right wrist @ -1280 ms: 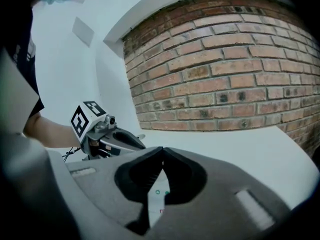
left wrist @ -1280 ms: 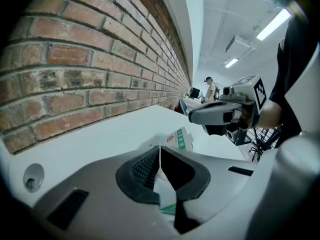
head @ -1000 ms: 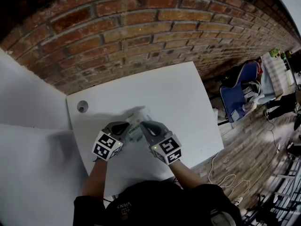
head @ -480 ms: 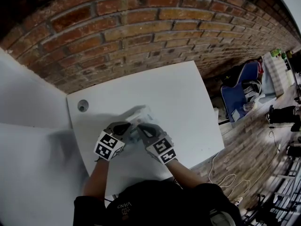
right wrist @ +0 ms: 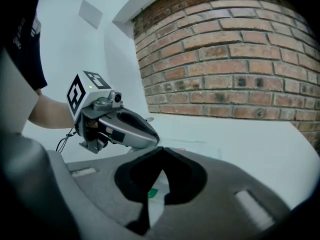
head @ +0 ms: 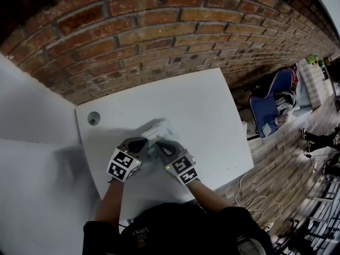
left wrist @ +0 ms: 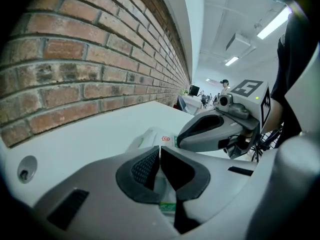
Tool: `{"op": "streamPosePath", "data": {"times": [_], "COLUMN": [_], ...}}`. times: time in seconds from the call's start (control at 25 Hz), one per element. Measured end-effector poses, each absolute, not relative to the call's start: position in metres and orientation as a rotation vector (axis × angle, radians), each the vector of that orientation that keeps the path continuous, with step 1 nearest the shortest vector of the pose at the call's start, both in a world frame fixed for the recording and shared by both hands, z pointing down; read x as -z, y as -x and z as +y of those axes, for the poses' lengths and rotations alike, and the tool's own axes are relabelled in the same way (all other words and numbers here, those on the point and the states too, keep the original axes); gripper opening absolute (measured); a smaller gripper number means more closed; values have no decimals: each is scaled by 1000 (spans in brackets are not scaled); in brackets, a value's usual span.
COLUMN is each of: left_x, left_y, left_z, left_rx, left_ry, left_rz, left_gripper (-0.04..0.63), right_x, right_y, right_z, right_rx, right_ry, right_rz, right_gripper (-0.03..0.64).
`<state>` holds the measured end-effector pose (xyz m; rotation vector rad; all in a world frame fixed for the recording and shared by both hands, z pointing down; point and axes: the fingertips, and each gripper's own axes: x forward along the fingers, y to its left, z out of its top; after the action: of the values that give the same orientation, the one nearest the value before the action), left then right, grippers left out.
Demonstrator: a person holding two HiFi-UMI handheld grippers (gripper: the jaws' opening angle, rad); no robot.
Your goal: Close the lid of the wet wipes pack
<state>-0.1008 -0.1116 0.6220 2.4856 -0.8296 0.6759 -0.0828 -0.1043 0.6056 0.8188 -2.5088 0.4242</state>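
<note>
Table: a white table (head: 207, 105) stands against a brick wall (head: 159, 31). It has a round cable hole (head: 93, 119) near its far left corner.
Wet wipes pack: the wet wipes pack (head: 160, 131) lies flat on the left half of the table, at about 4 o'clock from the cable hole and well apart from it. It is white with green print and a small red mark on top.
Left gripper: the left gripper (left wrist: 160, 150) comes in from about 7 o'clock in the head view, with its tip over the near edge of the pack. Its jaws are closed together, the pads meeting along a thin slit with nothing pinched between them. The white and green of the pack shows below, through the gap behind the tips.
Right gripper: the right gripper (right wrist: 161, 153) comes in from about 5 o'clock, with its tip also over the near part of the pack and just beside the left one. Its jaws are drawn together with the tips touching. They grip nothing, and the pack's white surface and a green patch show underneath.
Lid: it seems to sit under the two tips, but they cover it, so I cannot tell whether it is fully down.
Contact: both tips look as if they rest on the pack's top.
Surroundings: a blue chair (head: 268, 110) stands at 3 o'clock from the table on a brick floor.
</note>
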Motion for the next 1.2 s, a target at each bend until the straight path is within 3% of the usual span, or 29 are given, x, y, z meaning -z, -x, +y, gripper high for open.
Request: {"op": "streamPosePath", "data": {"times": [1.2], "left_x": [-628], "left_y": [107], "left_z": [-108], "left_rx": [-650], "left_ry": [-2451], "left_rz": [-873], "left_gripper": [3], "right_x": [-627], "right_y": [85], "right_z": [-104], "right_rx": [-380], "right_ry": [-788], "right_rz": [-2460], "right_gripper": [-2]}}
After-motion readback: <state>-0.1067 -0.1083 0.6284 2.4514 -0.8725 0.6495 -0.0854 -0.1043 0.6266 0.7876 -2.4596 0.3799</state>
